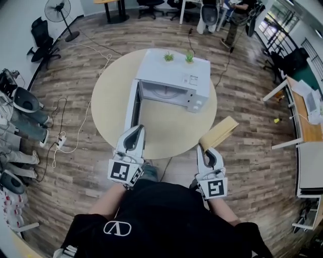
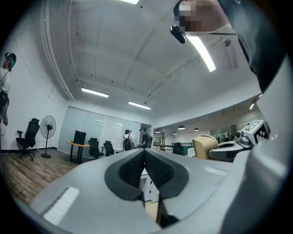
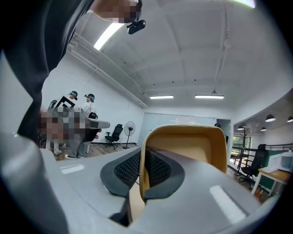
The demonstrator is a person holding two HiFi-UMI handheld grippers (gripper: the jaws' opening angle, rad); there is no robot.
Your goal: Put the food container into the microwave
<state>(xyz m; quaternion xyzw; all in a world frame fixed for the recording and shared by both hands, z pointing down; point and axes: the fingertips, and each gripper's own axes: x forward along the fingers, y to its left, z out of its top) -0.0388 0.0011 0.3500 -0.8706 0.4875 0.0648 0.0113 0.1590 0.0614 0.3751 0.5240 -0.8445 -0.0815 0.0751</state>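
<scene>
A white microwave [image 1: 174, 80] stands on the round table [image 1: 108, 101] with its door [image 1: 132, 103] swung open toward me, the cavity showing. My right gripper [image 1: 203, 149] [image 3: 141, 157] is shut on the wall of a tan food container [image 1: 220, 132] [image 3: 183, 146], held tilted in the air just off the table's near right edge. My left gripper [image 1: 135, 130] [image 2: 144, 153] hovers over the near table edge, below the open door, its jaws shut with nothing between them. The container [image 2: 203, 146] also shows at the right of the left gripper view.
Two small green plants [image 1: 168, 57] sit on top of the microwave. Cables and a power strip [image 1: 61, 141] lie on the wooden floor at the left, near seated people [image 1: 20, 121]. A fan [image 1: 59, 12] stands at the back left, desks [image 1: 303, 116] at the right.
</scene>
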